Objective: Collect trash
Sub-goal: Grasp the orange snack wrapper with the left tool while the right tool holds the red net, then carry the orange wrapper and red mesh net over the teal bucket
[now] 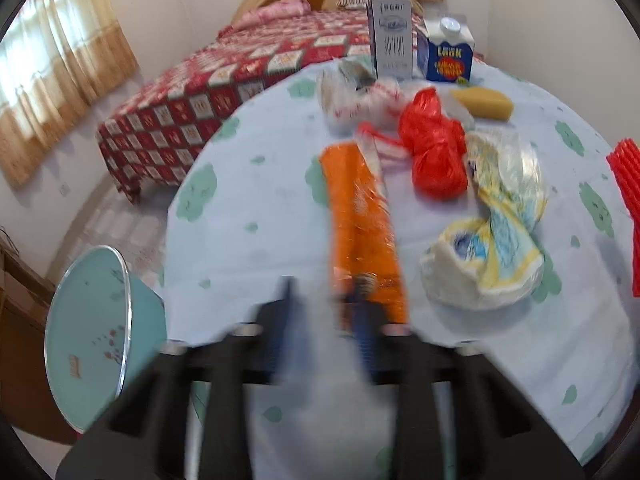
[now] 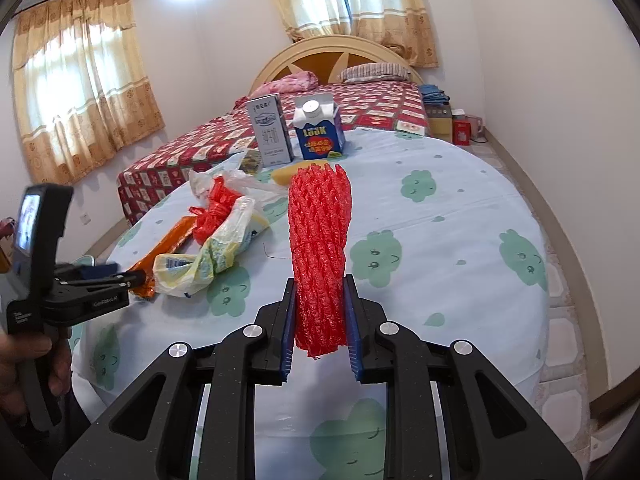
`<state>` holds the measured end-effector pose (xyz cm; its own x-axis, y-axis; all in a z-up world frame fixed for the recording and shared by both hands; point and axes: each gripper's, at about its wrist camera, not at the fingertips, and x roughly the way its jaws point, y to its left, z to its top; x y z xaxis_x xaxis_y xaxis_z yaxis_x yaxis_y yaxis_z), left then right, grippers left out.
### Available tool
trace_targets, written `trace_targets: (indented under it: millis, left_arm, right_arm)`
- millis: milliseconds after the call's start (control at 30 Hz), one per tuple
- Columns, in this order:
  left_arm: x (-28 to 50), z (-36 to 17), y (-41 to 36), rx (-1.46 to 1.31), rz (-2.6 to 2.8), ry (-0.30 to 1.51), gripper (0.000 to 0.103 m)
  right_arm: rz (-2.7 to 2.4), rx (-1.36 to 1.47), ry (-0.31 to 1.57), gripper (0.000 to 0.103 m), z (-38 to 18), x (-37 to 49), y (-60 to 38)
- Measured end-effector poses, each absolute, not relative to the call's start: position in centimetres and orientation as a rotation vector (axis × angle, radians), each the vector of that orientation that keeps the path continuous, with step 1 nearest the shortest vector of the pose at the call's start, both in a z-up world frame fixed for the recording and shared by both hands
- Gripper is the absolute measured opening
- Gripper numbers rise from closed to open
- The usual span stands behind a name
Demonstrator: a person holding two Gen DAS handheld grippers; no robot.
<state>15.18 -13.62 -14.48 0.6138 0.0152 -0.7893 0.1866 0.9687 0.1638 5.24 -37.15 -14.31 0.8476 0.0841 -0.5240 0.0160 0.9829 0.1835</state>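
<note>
My right gripper (image 2: 319, 304) is shut on a red foam net sleeve (image 2: 319, 240) and holds it upright above the table; the sleeve also shows in the left wrist view (image 1: 626, 208). My left gripper (image 1: 325, 292) is blurred and open, at the near end of an orange wrapper (image 1: 360, 220) lying on the table; its right finger overlaps the wrapper. The left gripper also shows in the right wrist view (image 2: 132, 278). A yellow-and-white plastic bag (image 1: 492, 232), a red plastic bag (image 1: 434, 152) and a clear bag (image 1: 356, 96) lie beyond.
The round table (image 2: 460, 208) has a pale blue cloth. A grey carton (image 1: 391, 38), a blue milk carton (image 1: 448, 52) and a yellow sponge (image 1: 484, 102) stand at its far side. A teal bin (image 1: 96, 332) sits left of the table. A bed (image 1: 192, 100) is behind.
</note>
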Motion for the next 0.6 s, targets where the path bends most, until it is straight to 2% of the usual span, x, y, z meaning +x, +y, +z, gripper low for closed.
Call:
trace_targets:
  millis: [67,600]
  left_arm:
    - [14.6,-14.0,-13.1,0.25,-0.123,0.885,0.005]
    - [9.7,-8.6,-4.0,0.236,-0.087,0.751,0.005]
  right_arm:
    - [0.043,0.177,0.558,0.023,-14.2,5.2,-36.8]
    - [0.137,0.098,0.554,0.023,-11.6,6.5,-30.6]
